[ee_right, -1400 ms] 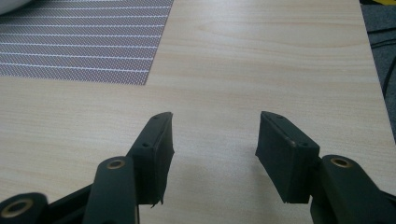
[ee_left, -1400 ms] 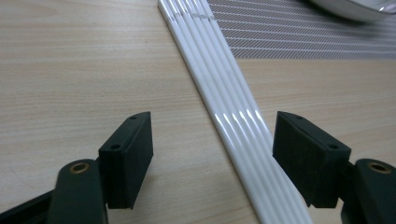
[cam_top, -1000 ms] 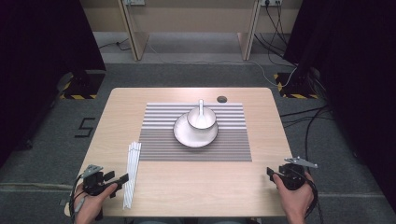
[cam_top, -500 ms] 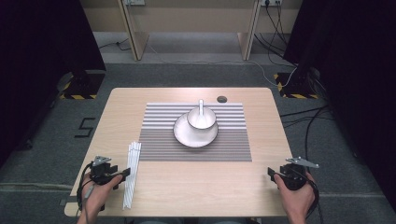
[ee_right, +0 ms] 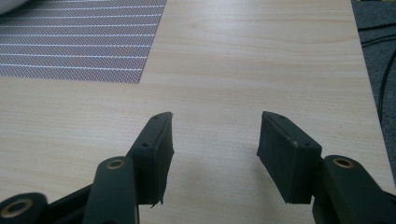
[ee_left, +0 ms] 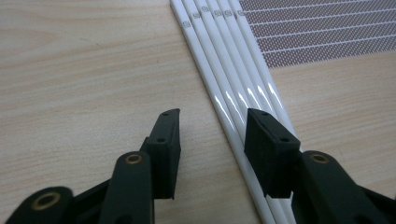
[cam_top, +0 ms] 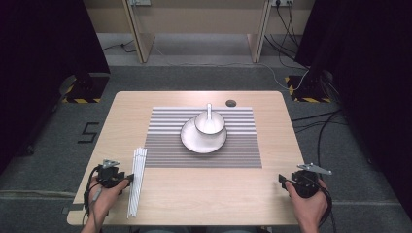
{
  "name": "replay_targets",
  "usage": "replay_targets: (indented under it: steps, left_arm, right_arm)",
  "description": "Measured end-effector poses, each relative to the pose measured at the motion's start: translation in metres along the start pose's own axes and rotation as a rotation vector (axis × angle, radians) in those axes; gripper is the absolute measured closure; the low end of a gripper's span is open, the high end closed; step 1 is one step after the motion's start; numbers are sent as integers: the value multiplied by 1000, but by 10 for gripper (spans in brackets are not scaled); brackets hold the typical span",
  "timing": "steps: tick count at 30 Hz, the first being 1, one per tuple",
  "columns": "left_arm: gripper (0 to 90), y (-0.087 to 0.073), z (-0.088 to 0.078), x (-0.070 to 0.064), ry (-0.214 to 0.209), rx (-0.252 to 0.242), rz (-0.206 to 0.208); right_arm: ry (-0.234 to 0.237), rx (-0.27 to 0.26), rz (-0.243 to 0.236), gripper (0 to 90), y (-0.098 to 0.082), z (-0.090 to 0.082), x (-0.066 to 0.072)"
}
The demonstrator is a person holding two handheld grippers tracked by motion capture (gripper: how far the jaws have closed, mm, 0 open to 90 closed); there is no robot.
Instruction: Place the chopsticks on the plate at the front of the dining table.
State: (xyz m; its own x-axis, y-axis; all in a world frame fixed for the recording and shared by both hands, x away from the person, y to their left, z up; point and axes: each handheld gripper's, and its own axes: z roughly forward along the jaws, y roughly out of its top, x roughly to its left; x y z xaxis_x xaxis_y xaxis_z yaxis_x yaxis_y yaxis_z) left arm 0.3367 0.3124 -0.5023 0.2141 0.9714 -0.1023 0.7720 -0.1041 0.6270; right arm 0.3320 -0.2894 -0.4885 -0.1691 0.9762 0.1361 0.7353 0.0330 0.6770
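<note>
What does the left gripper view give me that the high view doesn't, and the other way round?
The left gripper view alone shows the small printed marks near the ends of the white chopsticks and the left gripper open, one jaw over the bundle. The high view alone shows the bowl with a spoon in it on a plate, and the right gripper at the near right corner. Both show the chopsticks, the striped placemat and the wooden table.
</note>
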Motion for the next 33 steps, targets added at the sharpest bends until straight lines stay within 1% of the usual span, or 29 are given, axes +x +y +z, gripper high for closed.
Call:
replay_targets:
  steps: [3, 4, 5, 6, 9, 12, 13, 16, 19, 21, 23, 24, 25, 27, 28, 31, 33]
  left_arm:
    - [599, 1, 1, -1, 7, 14, 20]
    - [617, 1, 1, -1, 10, 16, 26]
    - [654, 1, 1, -1, 15, 22, 37]
    - [654, 2, 1, -1, 17, 24, 41]
    - [714, 3, 0, 2, 25, 40, 58]
    - [776, 4, -2, 6, 39, 59, 65]
    - [813, 4, -2, 7, 39, 62, 64]
    - [830, 4, -4, 13, 46, 85, 66]
    - [841, 5, -7, 19, 64, 109, 83]
    - [842, 4, -9, 23, 59, 125, 84]
    - [840, 4, -11, 26, 63, 144, 95]
    - [826, 4, -12, 27, 64, 148, 102]
    - [788, 4, -12, 28, 59, 153, 102]
    - [776, 7, -13, 31, 49, 157, 102]
    - [761, 9, -14, 32, 46, 163, 109]
    - [742, 19, -13, 33, 29, 210, 142]
    - [739, 27, -9, 34, 3, 265, 185]
  right_arm:
    - [0, 1, -1, 452, 0, 0, 0]
    - [-1, 2, 2, 452, 0, 0, 0]
    - [0, 2, 0, 452, 0, 0, 0]
    - [0, 2, 0, 452, 0, 0, 0]
    - [0, 6, 7, 451, 0, 0, 0]
    - [2, 6, 5, 451, 0, 0, 0]
    - [3, 8, 4, 451, 0, 0, -1]
    - [4, 9, 6, 451, 0, 0, -1]
    - [4, 9, 6, 449, 0, 1, -1]
    - [4, 11, 6, 449, -1, 1, 0]
    - [4, 12, 5, 448, 0, 1, 0]
    - [4, 12, 6, 447, 0, 1, 0]
    - [4, 14, 4, 446, 0, 2, 0]
    - [4, 14, 5, 446, 0, 2, 0]
    - [5, 14, 4, 446, 0, 2, 0]
    - [7, 18, 8, 444, 0, 3, 0]
    - [8, 19, 3, 443, 0, 3, 0]
